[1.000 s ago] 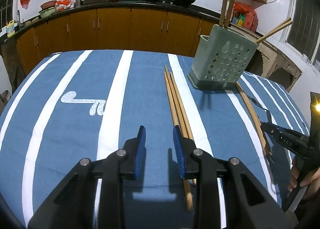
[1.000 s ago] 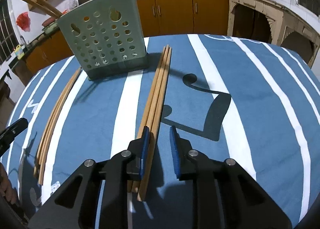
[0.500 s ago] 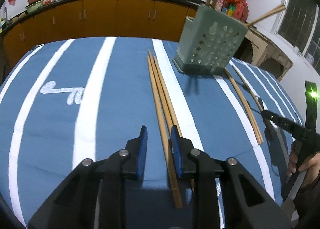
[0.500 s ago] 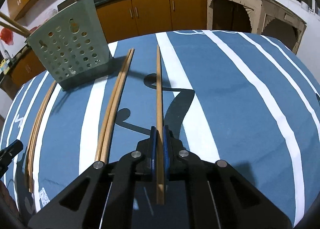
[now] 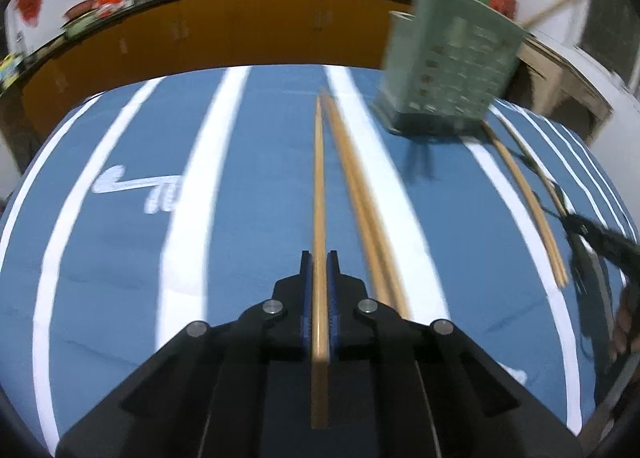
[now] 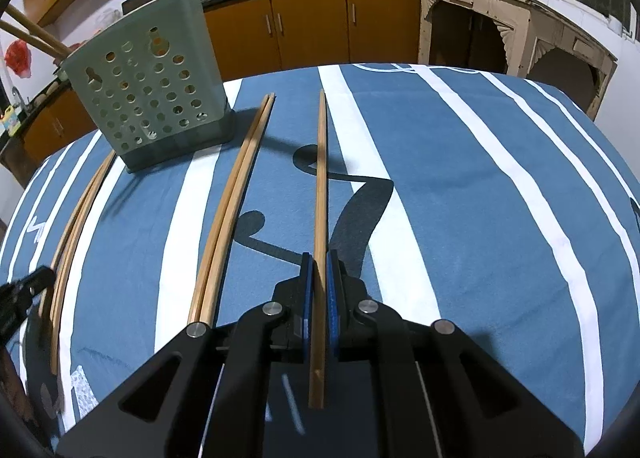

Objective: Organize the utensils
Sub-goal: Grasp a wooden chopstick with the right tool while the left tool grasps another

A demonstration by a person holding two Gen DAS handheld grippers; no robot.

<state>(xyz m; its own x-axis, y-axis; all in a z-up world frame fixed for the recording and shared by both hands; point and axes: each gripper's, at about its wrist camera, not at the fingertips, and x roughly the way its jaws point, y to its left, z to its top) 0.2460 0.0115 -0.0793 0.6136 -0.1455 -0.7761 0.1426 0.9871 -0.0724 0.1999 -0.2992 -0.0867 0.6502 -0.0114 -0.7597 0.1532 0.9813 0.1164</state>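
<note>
My left gripper [image 5: 319, 258] is shut on one long wooden chopstick [image 5: 319, 186], held just above the blue striped cloth. Two more chopsticks [image 5: 358, 194] lie beside it to the right. My right gripper [image 6: 319, 260] is shut on another single chopstick [image 6: 320, 178], lifted over the cloth. Two chopsticks [image 6: 232, 202] lie to its left. The green perforated utensil holder [image 6: 150, 90] stands at the back with several chopsticks in it; it also shows blurred in the left wrist view [image 5: 452, 70].
Another pair of chopsticks [image 5: 524, 198] lies on the cloth by the holder, also seen in the right wrist view [image 6: 74, 226]. The table [image 6: 500, 186] has rounded edges. Kitchen cabinets [image 6: 312, 22] stand behind it.
My left gripper has closed on one chopstick and drawn it aside from the other two. My right gripper stays shut on its chopstick and has moved slightly.
</note>
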